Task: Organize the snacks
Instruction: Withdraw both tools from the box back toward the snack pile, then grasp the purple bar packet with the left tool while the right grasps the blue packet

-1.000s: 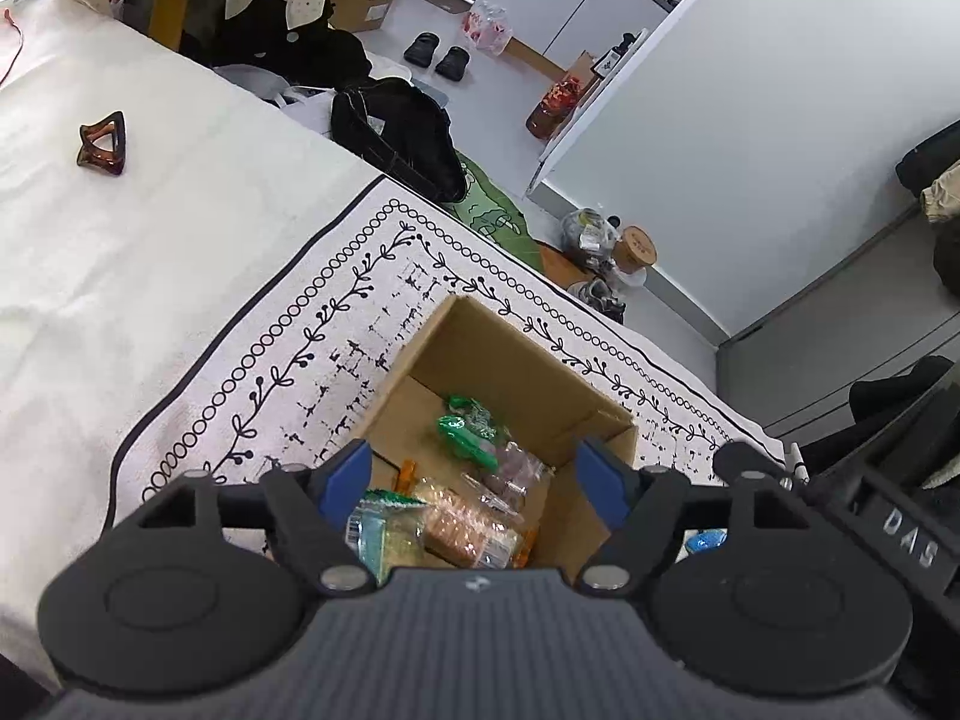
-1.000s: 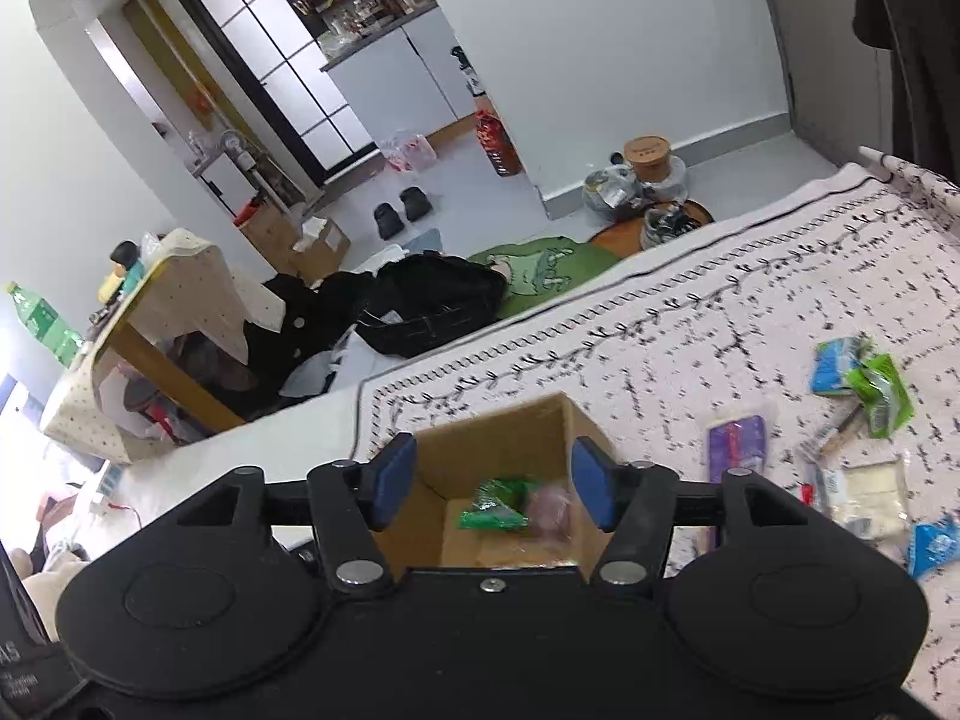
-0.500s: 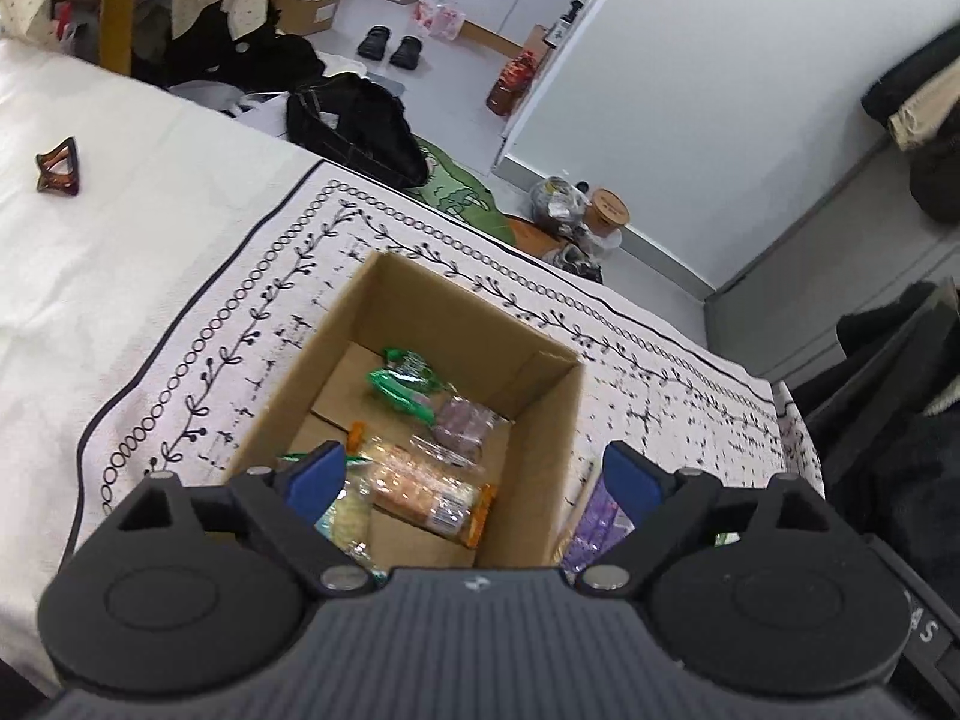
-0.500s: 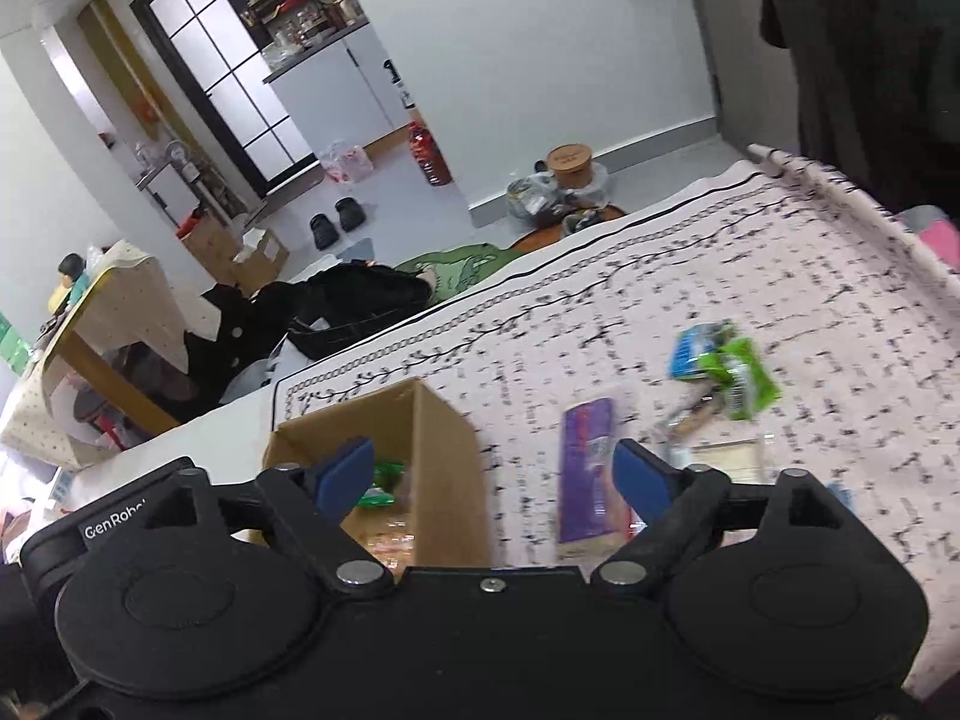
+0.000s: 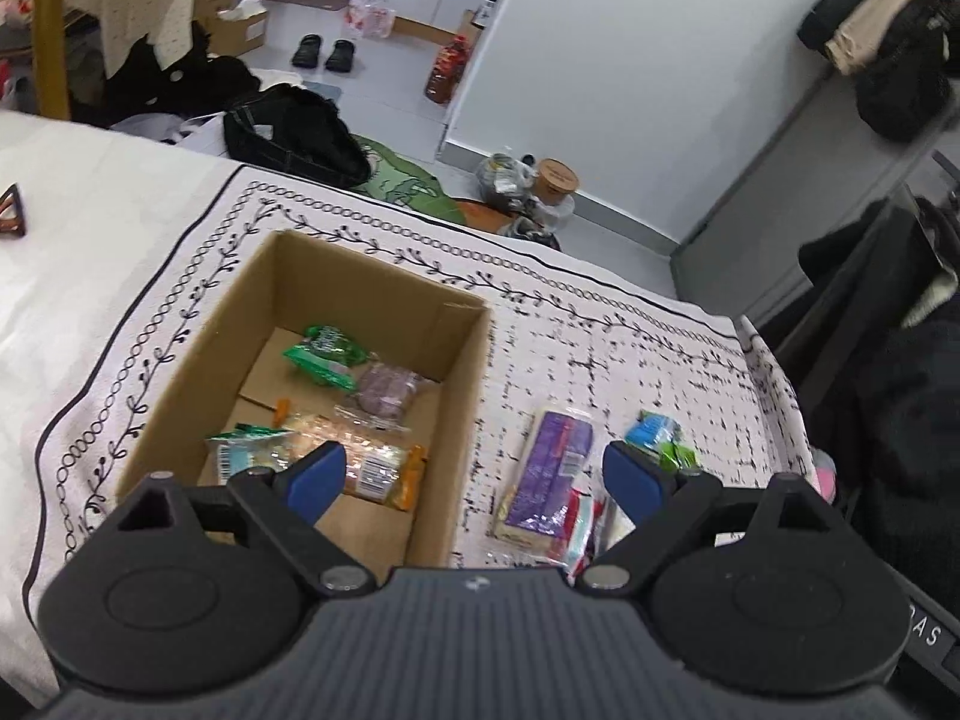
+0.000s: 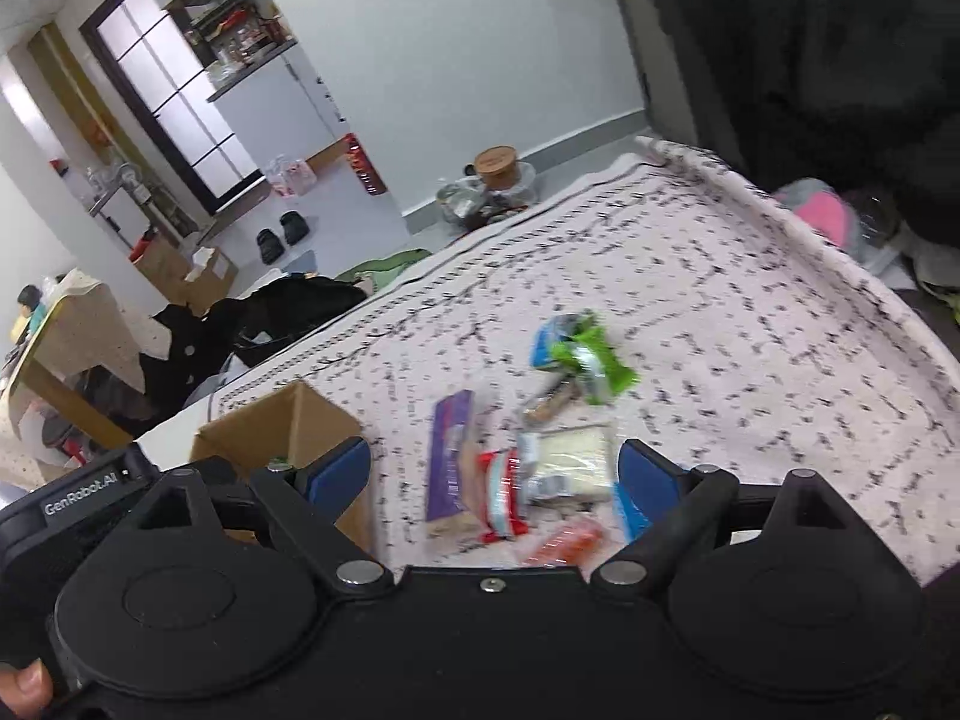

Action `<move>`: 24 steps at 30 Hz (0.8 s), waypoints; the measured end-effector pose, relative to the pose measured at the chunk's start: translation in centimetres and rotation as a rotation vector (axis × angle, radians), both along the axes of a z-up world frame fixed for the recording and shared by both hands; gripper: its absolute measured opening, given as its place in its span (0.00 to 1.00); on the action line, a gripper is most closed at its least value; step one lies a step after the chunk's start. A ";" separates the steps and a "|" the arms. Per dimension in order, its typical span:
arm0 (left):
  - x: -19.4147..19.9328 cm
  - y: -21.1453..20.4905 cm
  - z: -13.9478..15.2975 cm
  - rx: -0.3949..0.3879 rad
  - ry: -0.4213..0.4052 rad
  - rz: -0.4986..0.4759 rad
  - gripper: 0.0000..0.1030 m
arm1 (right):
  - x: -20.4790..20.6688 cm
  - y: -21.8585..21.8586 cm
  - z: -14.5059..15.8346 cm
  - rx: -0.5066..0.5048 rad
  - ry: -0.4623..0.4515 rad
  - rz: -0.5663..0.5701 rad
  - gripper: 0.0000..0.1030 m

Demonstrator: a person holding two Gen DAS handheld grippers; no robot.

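Left wrist view
Left gripper (image 5: 474,477): released, jaws wide apart, empty, held above the box's right wall.
Cardboard box (image 5: 462,396): open, on the patterned cloth (image 5: 600,336).
Box contents: green packet (image 5: 321,354) far; purplish packet (image 5: 387,390) middle; orange-ended packet (image 5: 360,456) near.
Purple packet (image 5: 549,471): on the cloth, just right of the box.

Right wrist view
Right gripper (image 6: 495,477): released, jaws wide, empty, above loose snacks.
Loose snacks: purple packet (image 6: 450,450), red-and-white packet (image 6: 501,492), pale packet (image 6: 570,459), lime packet (image 6: 591,363) farther off.
Cardboard box (image 6: 282,432): left of these snacks.
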State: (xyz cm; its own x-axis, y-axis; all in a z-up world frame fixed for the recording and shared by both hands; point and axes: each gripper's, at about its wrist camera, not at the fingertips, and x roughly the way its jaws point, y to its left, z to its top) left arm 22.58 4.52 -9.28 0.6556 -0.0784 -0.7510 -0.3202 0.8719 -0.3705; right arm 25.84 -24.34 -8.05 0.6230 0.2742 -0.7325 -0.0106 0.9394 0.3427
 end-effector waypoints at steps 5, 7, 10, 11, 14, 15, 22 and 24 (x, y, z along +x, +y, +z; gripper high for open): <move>0.4 -2.3 -0.2 0.029 -0.026 -0.075 0.89 | -0.2 -2.7 -0.2 0.003 0.008 -0.048 0.87; 0.5 -3.4 -0.2 0.043 -0.038 -0.103 0.89 | -0.1 -3.6 -0.4 0.011 0.012 -0.060 0.87; 0.7 -4.5 -0.6 0.044 -0.045 -0.132 0.89 | 0.3 -4.8 -1.0 0.017 0.038 -0.080 0.87; 0.7 -4.7 -0.6 0.046 -0.046 -0.136 0.89 | 0.4 -5.2 -1.3 0.024 0.046 -0.087 0.86; 0.9 -5.4 -0.8 0.053 -0.053 -0.146 0.88 | 0.6 -6.2 -2.2 0.053 0.070 -0.107 0.86; 1.0 -5.6 -0.8 0.054 -0.054 -0.148 0.88 | 0.6 -6.3 -2.4 0.062 0.077 -0.110 0.85; 1.7 -7.3 -1.7 0.091 -0.058 -0.176 0.82 | 1.1 -7.2 -5.6 0.163 0.183 -0.121 0.58; 2.0 -7.8 -2.3 0.105 -0.048 -0.190 0.72 | 1.5 -7.3 -6.7 0.193 0.217 -0.122 0.53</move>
